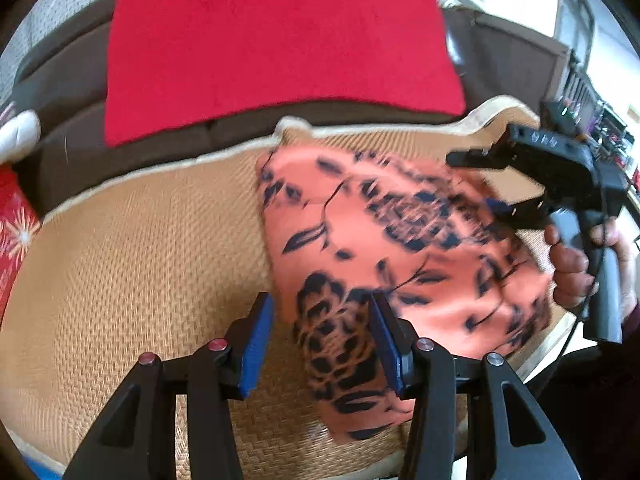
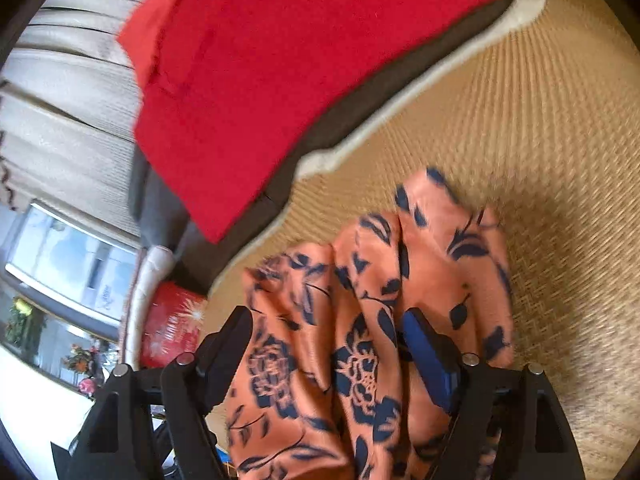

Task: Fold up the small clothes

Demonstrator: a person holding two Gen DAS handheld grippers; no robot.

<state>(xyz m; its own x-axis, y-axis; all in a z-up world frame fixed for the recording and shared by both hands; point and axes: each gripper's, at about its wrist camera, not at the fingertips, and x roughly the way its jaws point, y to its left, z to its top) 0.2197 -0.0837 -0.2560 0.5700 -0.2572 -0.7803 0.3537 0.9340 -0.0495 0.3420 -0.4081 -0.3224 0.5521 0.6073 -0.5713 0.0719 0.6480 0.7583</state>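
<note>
An orange garment with dark floral print (image 1: 384, 240) lies on a woven straw mat (image 1: 132, 264). My left gripper (image 1: 320, 344) is open, low over the mat, its right finger over the garment's near left edge. My right gripper (image 1: 500, 184) shows at the right of the left wrist view, held by a hand, with its jaws apart over the garment's far right side. In the right wrist view the garment (image 2: 360, 340) bunches in folds between the open fingers of the right gripper (image 2: 328, 344).
A red folded cloth (image 1: 276, 44) lies on a dark brown cushion (image 1: 72, 160) beyond the mat's pale edge. A red patterned object (image 1: 16, 232) sits at the left. Shelves and clutter stand at the far right.
</note>
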